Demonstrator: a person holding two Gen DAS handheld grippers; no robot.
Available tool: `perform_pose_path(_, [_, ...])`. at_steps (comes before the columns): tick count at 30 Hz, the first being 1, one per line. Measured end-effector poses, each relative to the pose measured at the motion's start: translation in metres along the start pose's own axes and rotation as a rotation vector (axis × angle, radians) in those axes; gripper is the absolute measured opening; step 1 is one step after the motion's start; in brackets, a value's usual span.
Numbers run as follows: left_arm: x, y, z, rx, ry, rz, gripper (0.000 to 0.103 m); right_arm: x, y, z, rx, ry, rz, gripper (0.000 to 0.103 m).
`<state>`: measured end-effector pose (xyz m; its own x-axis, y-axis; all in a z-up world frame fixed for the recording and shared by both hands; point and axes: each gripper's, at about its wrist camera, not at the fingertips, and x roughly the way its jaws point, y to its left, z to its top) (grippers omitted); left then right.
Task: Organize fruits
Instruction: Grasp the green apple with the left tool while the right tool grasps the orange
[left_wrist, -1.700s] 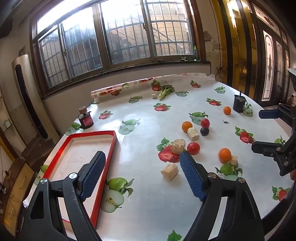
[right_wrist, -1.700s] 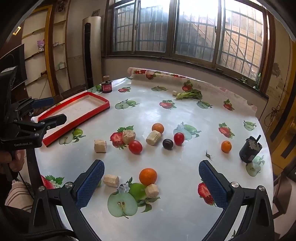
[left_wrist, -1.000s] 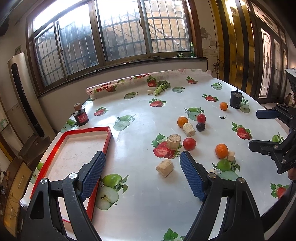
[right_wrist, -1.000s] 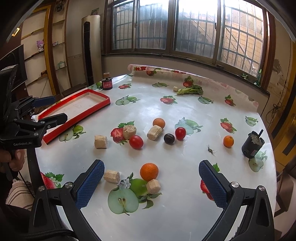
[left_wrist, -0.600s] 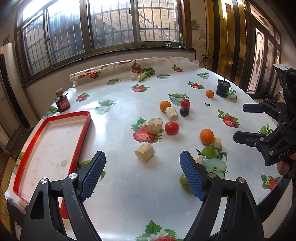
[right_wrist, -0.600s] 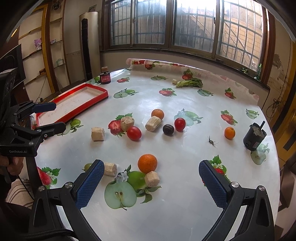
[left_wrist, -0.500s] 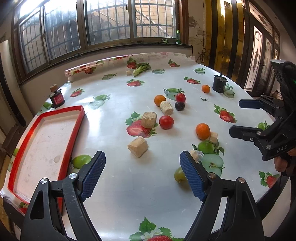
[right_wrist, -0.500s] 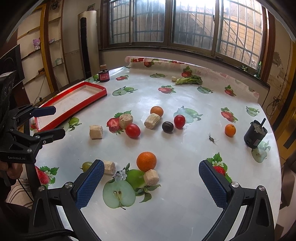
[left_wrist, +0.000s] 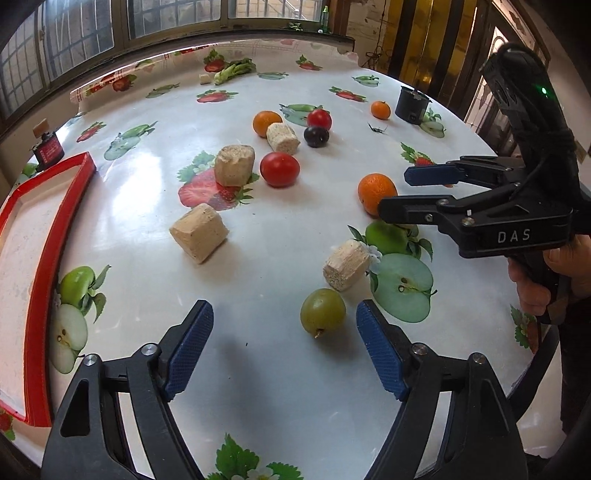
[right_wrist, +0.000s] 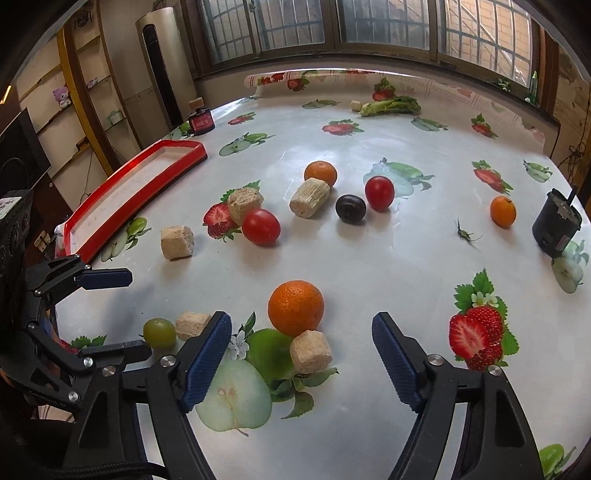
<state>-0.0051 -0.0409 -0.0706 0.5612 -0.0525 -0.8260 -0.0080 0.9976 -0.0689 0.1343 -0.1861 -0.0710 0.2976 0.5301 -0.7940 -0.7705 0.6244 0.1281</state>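
Observation:
My left gripper (left_wrist: 284, 310) hangs low over the table, its jaws closing. A green grape (left_wrist: 323, 312) lies just ahead of its tips, nearer the right finger, untouched. My right gripper (right_wrist: 301, 319) is closing too, with a big orange (right_wrist: 295, 306) at its tips and a beige block (right_wrist: 310, 350) between the fingers, neither pressed. Farther off lie a tomato (right_wrist: 261, 226), a dark plum (right_wrist: 350, 208), a cherry tomato (right_wrist: 379, 192) and two small oranges (right_wrist: 320, 173) (right_wrist: 502, 211). The red tray (left_wrist: 48, 236) stands at the left.
Several beige blocks (left_wrist: 199, 232) lie among the fruit. A black cup (right_wrist: 556, 225) stands at the right edge, a small jar (right_wrist: 200, 122) beyond the tray, greens (right_wrist: 391, 105) at the back. The other gripper (left_wrist: 397, 192) reaches in from the right in the left wrist view.
Both grippers have sunk toward the table and tipped downward. Both pairs of jaws have narrowed. The grape and the big orange now sit close to the fingertips.

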Motion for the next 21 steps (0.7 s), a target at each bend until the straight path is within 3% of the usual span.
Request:
perform_pose_path(5, [0.009,-0.007,0.004,0.048,0.018,0.011,0.055,0.02,-0.005,0.004,0.025,0.039,0.01,0.066])
perform_pose_path(8, [0.008,-0.008,0.004,0.06,0.008,-0.022,0.039,0.026,-0.003,0.005,0.016,0.048,-0.004,0.062])
perform_pose_path(11, [0.006,-0.009,0.004,0.061,0.007,-0.074,0.022,0.026,0.002,0.005,-0.003,0.045,-0.01,0.044])
perform_pose_path(12, [0.006,-0.01,0.004,0.066,0.005,-0.068,0.022,0.025,0.002,0.004,0.003,0.043,0.009,0.036])
perform_pose_path(21, [-0.012,0.01,-0.003,0.009,-0.022,-0.062,0.022,0.007,0.009,0.001,0.028,0.029,0.006,0.036])
